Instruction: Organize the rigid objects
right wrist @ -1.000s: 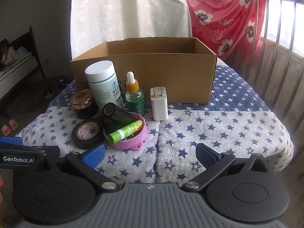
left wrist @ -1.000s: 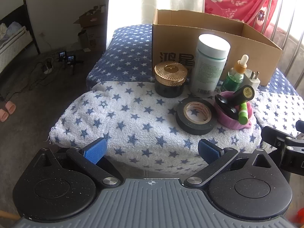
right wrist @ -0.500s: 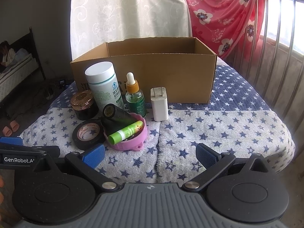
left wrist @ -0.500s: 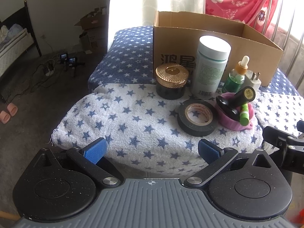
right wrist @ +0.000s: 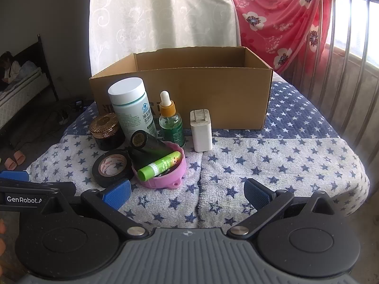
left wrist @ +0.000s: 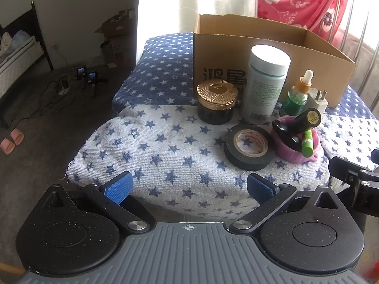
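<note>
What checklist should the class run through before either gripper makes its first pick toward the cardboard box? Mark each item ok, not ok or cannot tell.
1. Left gripper jaws open, nothing held: ok.
2. Right gripper jaws open, nothing held: ok.
3. Cardboard box open at the top: ok.
4. Box floor free of contents: cannot tell, hidden by its front wall.
5. White charger stands upright, apart from its neighbours: ok.
6. Black tape roll clear of the pink bowl: not ok, they touch or overlap.

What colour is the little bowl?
Pink bowl, clearest in the right wrist view.
</note>
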Demonstrator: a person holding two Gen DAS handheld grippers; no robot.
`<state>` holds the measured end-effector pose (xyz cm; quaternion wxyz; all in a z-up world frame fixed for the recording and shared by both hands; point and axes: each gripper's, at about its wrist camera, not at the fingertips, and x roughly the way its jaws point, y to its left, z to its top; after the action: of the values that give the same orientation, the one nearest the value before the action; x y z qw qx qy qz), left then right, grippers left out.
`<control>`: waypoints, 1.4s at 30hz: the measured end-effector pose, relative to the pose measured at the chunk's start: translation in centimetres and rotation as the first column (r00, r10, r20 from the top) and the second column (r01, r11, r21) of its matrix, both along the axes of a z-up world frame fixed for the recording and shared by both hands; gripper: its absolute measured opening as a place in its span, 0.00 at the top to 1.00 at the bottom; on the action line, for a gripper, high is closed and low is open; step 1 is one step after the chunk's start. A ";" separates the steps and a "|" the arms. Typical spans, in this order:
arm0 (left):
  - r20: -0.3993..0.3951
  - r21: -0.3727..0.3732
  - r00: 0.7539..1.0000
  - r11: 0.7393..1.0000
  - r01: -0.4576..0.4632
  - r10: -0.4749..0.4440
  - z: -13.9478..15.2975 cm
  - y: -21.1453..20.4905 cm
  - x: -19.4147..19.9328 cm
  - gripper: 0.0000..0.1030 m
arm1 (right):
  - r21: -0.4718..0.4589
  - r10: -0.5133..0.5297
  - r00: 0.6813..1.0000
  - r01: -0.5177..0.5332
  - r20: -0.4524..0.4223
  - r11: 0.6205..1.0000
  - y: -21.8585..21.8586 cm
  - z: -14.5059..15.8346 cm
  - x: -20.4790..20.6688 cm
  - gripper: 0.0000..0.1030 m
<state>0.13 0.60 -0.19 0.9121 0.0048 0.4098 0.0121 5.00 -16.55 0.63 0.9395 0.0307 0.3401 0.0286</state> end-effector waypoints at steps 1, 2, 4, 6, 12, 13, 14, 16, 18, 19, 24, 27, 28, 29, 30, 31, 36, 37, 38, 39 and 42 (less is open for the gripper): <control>0.000 0.000 1.000 1.000 0.000 0.000 0.0 0.0 0.0 0.00 | -0.001 0.001 1.000 -0.001 0.001 1.000 0.0 0.0 0.0 0.00; 0.000 0.000 1.000 1.000 0.000 0.000 0.0 0.1 0.0 0.00 | -0.001 0.001 1.000 -0.001 0.002 1.000 0.0 0.0 0.0 0.00; 0.000 0.000 1.000 1.000 -0.001 0.001 0.0 0.1 0.0 0.00 | -0.001 0.001 1.000 -0.001 0.003 1.000 0.0 0.0 0.1 0.00; -0.001 0.000 1.000 1.000 0.000 0.000 0.0 0.1 0.0 0.00 | -0.001 0.001 1.000 -0.001 0.003 1.000 0.0 0.0 0.1 0.00; -0.001 -0.001 1.000 1.000 0.001 -0.001 0.0 0.3 0.0 0.00 | 0.003 -0.001 1.000 0.001 0.004 1.000 -0.1 0.1 0.2 0.00; -0.001 0.000 1.000 1.000 0.002 -0.002 0.0 0.3 0.0 0.00 | 0.002 -0.001 1.000 0.001 0.003 1.000 -0.1 0.1 0.2 0.00; -0.001 0.001 1.000 1.000 0.002 -0.002 0.0 0.3 0.1 0.00 | 0.002 -0.001 1.000 0.001 0.004 1.000 -0.1 0.1 0.2 0.00; -0.002 0.002 1.000 1.000 0.003 -0.003 0.0 0.2 0.2 0.00 | 0.004 -0.002 1.000 0.002 0.006 1.000 -0.1 0.1 0.2 0.00; -0.002 0.003 1.000 1.000 0.006 -0.006 0.0 0.1 0.2 0.00 | 0.007 -0.005 1.000 0.005 0.008 1.000 -0.3 0.2 0.2 0.00; -0.001 0.003 1.000 1.000 0.007 -0.007 0.0 0.1 0.2 0.00 | 0.011 -0.007 1.000 0.007 0.010 1.000 -0.3 0.2 0.2 0.00; 0.024 -0.007 0.999 0.999 0.039 -0.038 0.2 -0.4 0.0 0.00 | 0.035 -0.008 1.000 0.007 0.022 0.999 -0.8 0.2 0.1 0.00; 0.063 -0.023 0.995 0.997 0.079 -0.077 0.5 -0.8 -0.4 0.00 | 0.056 -0.004 0.999 0.001 0.049 0.998 -1.4 0.4 -0.2 0.00; 0.079 -0.031 0.992 0.995 0.096 -0.094 0.6 -0.9 -0.6 0.00 | 0.067 -0.003 0.998 -0.002 0.064 0.998 -1.8 0.6 -0.3 0.00; 0.094 -0.037 0.989 0.992 0.119 -0.115 0.7 -1.1 -0.7 0.00 | 0.079 -0.001 0.997 -0.005 0.083 0.997 -2.2 0.8 -0.4 0.00; 0.105 -0.043 0.986 0.990 0.138 -0.133 0.7 -1.3 -0.7 0.00 | 0.088 -0.002 0.995 -0.007 0.104 0.996 -2.6 1.0 -0.6 0.00; 0.118 -0.048 0.981 0.986 0.161 -0.155 0.7 -1.5 -0.8 0.00 | 0.093 -0.004 0.991 -0.008 0.131 0.996 -3.1 1.3 -0.8 0.00; 0.196 -0.062 0.947 0.960 0.271 -0.255 0.8 -2.8 -0.9 0.01 | 0.093 0.057 0.970 -0.081 0.234 0.992 -3.9 2.3 -1.0 0.00; 0.210 -0.069 0.938 0.952 0.297 -0.277 0.9 -3.1 -0.7 0.02 | 0.098 0.078 0.967 -0.105 0.242 0.990 -3.9 2.3 -0.8 0.01; 0.220 -0.073 0.931 0.947 0.314 -0.292 0.9 -3.3 -0.6 0.03 | 0.110 0.109 0.963 -0.139 0.245 0.984 -3.8 2.4 -0.4 0.01; 0.229 -0.075 0.924 0.941 0.330 -0.305 1.0 -3.6 -0.5 0.04 | 0.120 0.131 0.961 -0.164 0.243 0.979 -3.7 2.4 0.0 0.04; 0.246 -0.063 0.911 0.932 0.356 -0.331 1.1 -4.3 0.1 0.09 | 0.151 0.197 0.954 -0.234 0.228 0.960 -3.2 2.4 1.2 0.20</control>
<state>0.27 -3.71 0.92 0.9403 0.0270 0.2936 -0.1698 6.23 -19.77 3.02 0.9549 0.0729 0.2362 0.1643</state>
